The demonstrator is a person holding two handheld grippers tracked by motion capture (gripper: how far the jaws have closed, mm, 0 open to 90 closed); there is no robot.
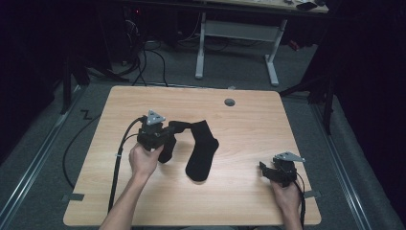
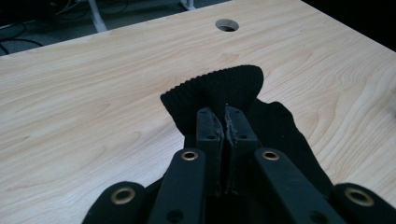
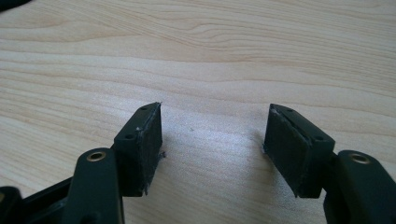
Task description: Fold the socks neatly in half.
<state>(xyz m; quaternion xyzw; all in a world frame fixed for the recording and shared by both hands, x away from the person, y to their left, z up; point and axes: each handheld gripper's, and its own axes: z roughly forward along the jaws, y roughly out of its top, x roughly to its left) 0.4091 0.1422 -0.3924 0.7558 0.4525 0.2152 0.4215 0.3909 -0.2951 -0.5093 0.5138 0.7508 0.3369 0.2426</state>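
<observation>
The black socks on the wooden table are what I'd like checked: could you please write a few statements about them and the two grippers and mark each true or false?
1. The left gripper is shut on a black sock, pinching its ribbed cuff. True.
2. The right gripper also holds a sock. False: its jaws stand open over bare wood of the table, with nothing between them.
3. A second black sock lies flat on the table, between the two grippers in the high view. True.
4. The round hole in the tabletop is covered by a sock. False: it lies uncovered near the far edge, apart from both socks.
5. The right gripper sits near the table's front right corner. True.
</observation>
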